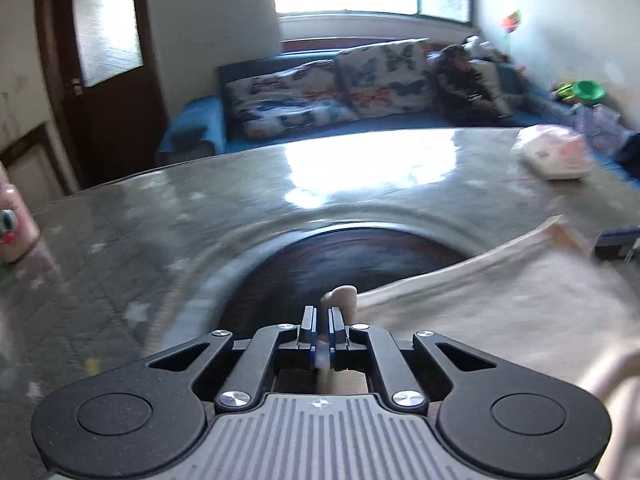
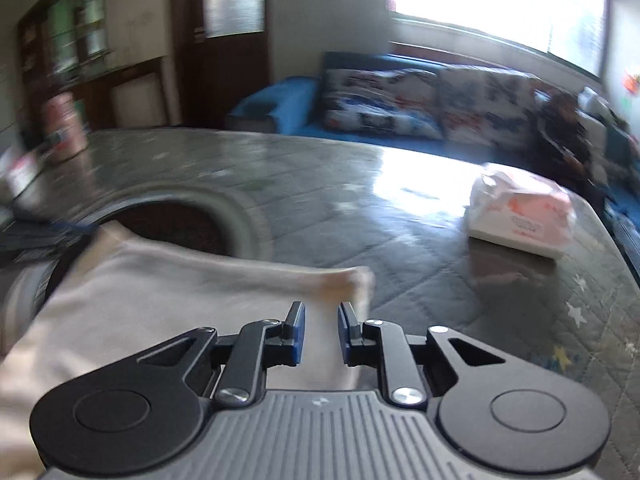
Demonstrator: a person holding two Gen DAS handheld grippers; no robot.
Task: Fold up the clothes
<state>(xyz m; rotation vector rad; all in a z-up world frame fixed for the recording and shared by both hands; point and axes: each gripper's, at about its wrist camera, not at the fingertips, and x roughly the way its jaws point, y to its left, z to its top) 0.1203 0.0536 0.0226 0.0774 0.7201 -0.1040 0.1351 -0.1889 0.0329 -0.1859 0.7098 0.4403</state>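
Left gripper [image 1: 322, 322]: jaws pressed nearly together, pinching a corner of the beige garment [image 1: 500, 300], with a small nub of cloth poking out at twelve o'clock just past the fingertips. From that pinch the cloth spreads away toward three and four o'clock, draped over the grey quilted table cover [image 1: 160, 240]. A round dark opening [image 1: 340, 256] in the cover lies directly ahead at twelve o'clock.

Right gripper [image 2: 322, 322]: jaws stand a little apart, with a gathered fold of the same beige garment [image 2: 140, 292] running between the blue pads [image 2: 298, 330]; whether the pads press it cannot be told. The cloth extends toward nine and ten o'clock, its far edge reaching the rim of the round opening.

Outward, right wrist view: a white and pink plastic bag [image 2: 520, 216] rests on the cover at two o'clock, well apart from the garment. A blue sofa [image 2: 280, 100] with butterfly-print cushions [image 2: 380, 104] stands beyond the table at twelve o'clock. Both views are blurred.
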